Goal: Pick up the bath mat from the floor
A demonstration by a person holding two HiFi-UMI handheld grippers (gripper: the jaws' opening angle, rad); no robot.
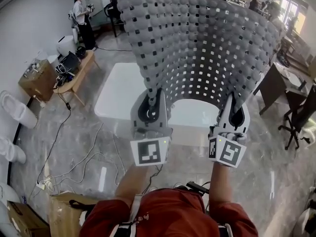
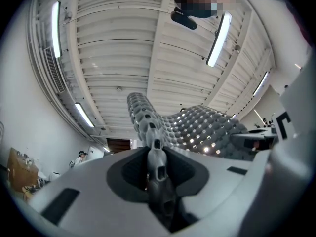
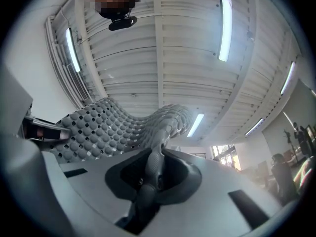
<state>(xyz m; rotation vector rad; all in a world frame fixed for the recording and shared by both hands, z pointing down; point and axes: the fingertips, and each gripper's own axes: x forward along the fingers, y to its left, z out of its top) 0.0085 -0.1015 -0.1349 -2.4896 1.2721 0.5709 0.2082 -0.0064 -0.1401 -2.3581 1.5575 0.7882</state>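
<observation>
A grey pebbled bath mat (image 1: 202,43) with square holes hangs lifted in the air, curved like a screen above the floor. My left gripper (image 1: 155,94) is shut on its lower left edge and my right gripper (image 1: 232,98) is shut on its lower right edge. In the left gripper view the mat's edge (image 2: 148,122) runs up from between the closed jaws of the left gripper (image 2: 156,149). From the right gripper (image 3: 157,154) in its own view, the mat (image 3: 108,127) spreads up and left toward the ceiling.
A white low platform (image 1: 123,93) lies on the marble floor beneath the mat. A wooden bench (image 1: 74,75) with gear, cables (image 1: 59,132) and cardboard boxes (image 1: 37,80) sit at left. A person (image 1: 81,16) stands far left. Dark desks and chairs (image 1: 291,102) are at right.
</observation>
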